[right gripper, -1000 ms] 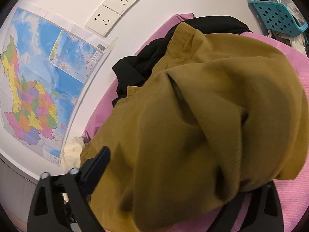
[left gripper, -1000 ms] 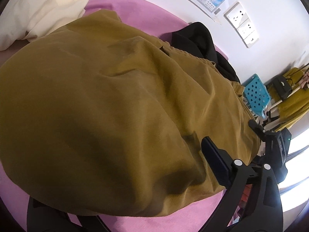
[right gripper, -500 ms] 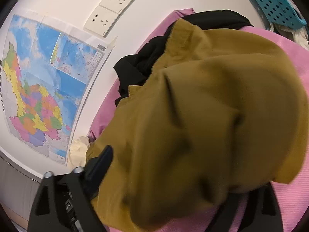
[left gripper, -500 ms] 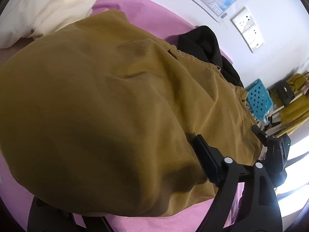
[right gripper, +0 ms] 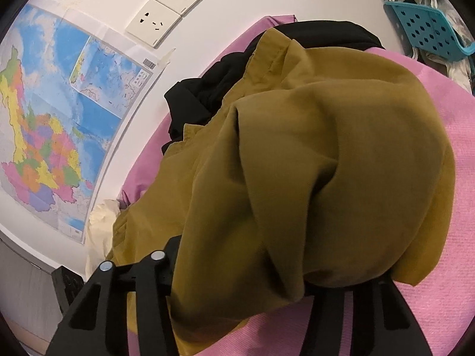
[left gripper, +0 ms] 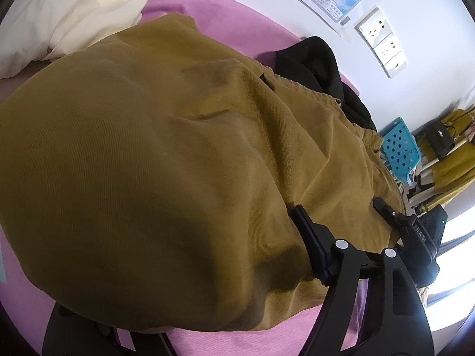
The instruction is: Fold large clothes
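Note:
A large mustard-brown garment (left gripper: 166, 160) lies bunched on the pink bed cover (left gripper: 225, 338) and fills most of the left wrist view. It also shows in the right wrist view (right gripper: 311, 178), draped in thick folds over the right gripper (right gripper: 267, 270). The left gripper (left gripper: 190, 270) has cloth draped over it; only its right finger (left gripper: 308, 243) shows, and the left one is buried. The right gripper's fingertips are hidden under the cloth. The other gripper (left gripper: 415, 237) shows at the garment's right edge in the left wrist view.
A black garment (left gripper: 320, 62) (right gripper: 213, 95) lies behind the brown one near the wall. A cream pillow (left gripper: 68, 9) sits at the bed's far left. A blue perforated basket (left gripper: 400, 151) (right gripper: 427, 26) stands beyond the bed. A wall map (right gripper: 44, 118) and sockets (right gripper: 166, 14) are on the wall.
The garment has shifted slightly and bunched more over both grippers. The left wrist view has drawn closer to the other gripper, and the right wrist view has tilted a little.

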Available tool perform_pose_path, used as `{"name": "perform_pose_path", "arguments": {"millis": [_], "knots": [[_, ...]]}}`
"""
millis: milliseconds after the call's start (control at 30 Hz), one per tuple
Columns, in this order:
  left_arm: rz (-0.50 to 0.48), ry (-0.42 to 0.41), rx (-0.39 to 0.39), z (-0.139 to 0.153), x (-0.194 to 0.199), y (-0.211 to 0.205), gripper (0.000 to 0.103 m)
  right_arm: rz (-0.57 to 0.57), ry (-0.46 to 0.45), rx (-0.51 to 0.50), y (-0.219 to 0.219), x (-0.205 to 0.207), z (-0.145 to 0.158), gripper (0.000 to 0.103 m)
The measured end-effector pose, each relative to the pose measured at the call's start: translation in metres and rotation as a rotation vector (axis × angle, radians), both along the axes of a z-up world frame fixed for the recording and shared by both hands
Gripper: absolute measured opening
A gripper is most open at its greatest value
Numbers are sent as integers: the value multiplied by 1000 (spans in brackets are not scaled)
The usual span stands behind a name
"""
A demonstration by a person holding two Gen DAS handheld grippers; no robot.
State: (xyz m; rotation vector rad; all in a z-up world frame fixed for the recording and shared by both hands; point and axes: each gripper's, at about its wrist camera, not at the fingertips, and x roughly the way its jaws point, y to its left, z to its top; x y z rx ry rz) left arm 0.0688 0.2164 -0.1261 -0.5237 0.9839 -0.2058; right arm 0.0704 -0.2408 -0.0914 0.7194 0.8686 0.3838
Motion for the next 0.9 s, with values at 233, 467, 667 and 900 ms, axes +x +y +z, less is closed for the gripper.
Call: {"name": "perform_pose_path", "arguments": {"millis": [233, 467, 667, 900], "knots": [[-2, 3, -8, -1, 0, 0, 74, 6, 7, 84, -6, 3, -4, 61], [4, 5, -5, 0, 0, -2, 73, 15, -12, 24, 7, 3, 3, 69], [-8, 5, -18, 2, 0, -3, 63, 43, -12, 26, 2, -1, 3, 34], [-44, -83, -24, 31, -3, -2, 43, 96, -95, 14, 10, -8, 35, 21]]}}
